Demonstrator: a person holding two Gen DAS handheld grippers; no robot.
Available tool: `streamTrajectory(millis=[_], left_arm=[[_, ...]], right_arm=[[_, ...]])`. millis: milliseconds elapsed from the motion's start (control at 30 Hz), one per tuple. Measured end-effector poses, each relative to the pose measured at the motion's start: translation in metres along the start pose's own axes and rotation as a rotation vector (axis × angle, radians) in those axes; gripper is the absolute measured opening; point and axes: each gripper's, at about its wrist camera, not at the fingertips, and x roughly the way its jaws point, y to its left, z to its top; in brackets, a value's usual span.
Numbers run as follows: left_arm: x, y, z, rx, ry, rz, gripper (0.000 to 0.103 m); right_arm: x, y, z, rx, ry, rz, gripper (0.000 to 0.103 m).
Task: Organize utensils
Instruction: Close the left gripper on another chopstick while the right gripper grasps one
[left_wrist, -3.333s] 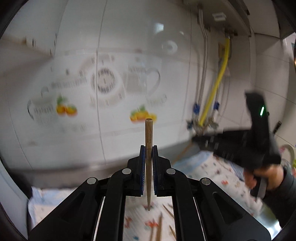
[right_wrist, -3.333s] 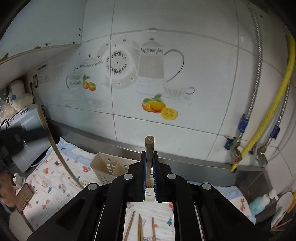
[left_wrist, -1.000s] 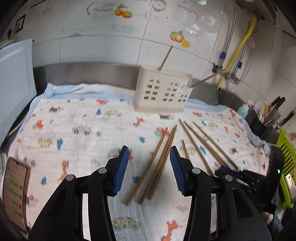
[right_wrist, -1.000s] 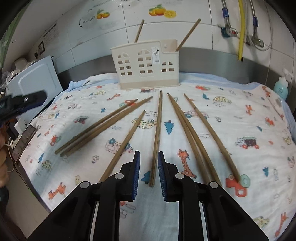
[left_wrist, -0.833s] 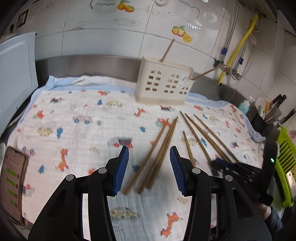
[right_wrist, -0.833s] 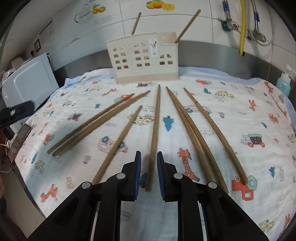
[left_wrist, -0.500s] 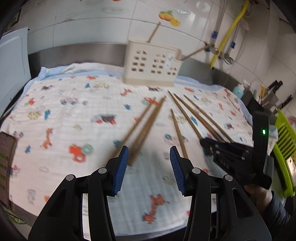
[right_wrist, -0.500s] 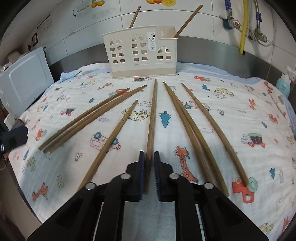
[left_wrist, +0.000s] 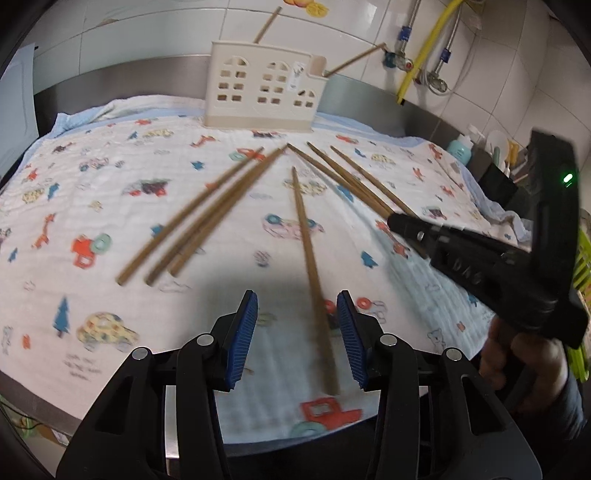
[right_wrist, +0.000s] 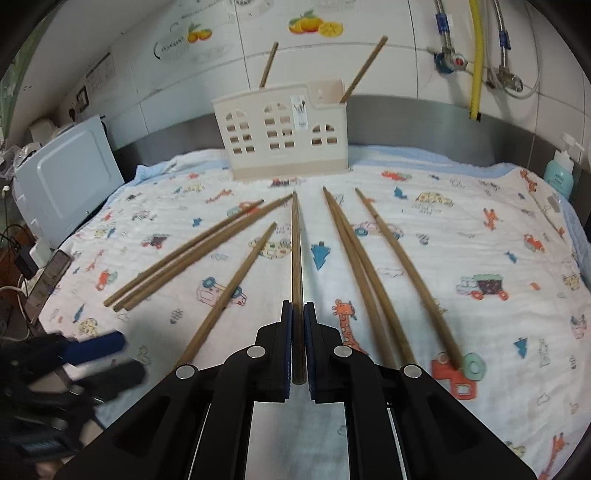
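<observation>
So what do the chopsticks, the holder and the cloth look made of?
Chopsticks: wood or bamboo, matte brown with faint grain. Holder: cream plastic, smooth, with moulded window cut-outs. Cloth: soft woven fabric, probably cotton, crinkled, printed with cartoon animals and cars.

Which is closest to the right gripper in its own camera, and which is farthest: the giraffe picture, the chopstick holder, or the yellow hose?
1. Giraffe picture: on the cloth, just right of the right gripper, whose jaws are shut on a chopstick.
2. Chopstick holder: standing at the cloth's far edge, centre.
3. Yellow hose: on the tiled wall, upper right.
</observation>
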Motion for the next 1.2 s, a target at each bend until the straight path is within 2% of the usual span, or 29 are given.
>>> streamTrajectory(millis=[67,100,200,333,467,600,733,1067,1200], left_arm=[[0.003,-0.005,-0.002,0.001,0.008,-0.001,0.042],[0.006,-0.008,-0.004,0.008,0.012,0.0,0.033],[0.014,-0.012,-0.006,0.003,0.037,-0.002,0.023],[0.021,-0.015,-0.008,-0.006,0.038,0.014,0.018],[0.023,-0.017,-0.008,-0.012,0.025,0.037,0.017],[0.024,-0.02,-0.01,-0.009,0.006,0.093,0.007],[0.024,-0.026,-0.008,0.015,0.009,0.141,0.005],[-0.005,-0.013,0.016,-0.031,-0.038,0.045,0.005],[-0.017,-0.009,0.026,-0.023,-0.076,0.042,0.005]], right_arm=[[-0.007,0.0,0.001,-0.005,-0.016,0.002,0.006],[-0.011,-0.001,0.001,-0.004,-0.023,0.005,0.006],[-0.017,-0.005,0.001,0.007,-0.035,0.01,0.006],[-0.024,-0.008,-0.001,0.007,-0.039,0.015,0.006],[-0.027,-0.009,-0.002,0.007,-0.042,0.019,0.006],[-0.03,-0.01,-0.002,0.001,-0.044,0.021,0.006],[-0.033,-0.011,-0.002,0.006,-0.049,0.02,0.006],[-0.051,-0.013,0.008,0.007,-0.086,0.028,0.006],[-0.063,-0.012,0.016,0.014,-0.12,0.037,0.006]])
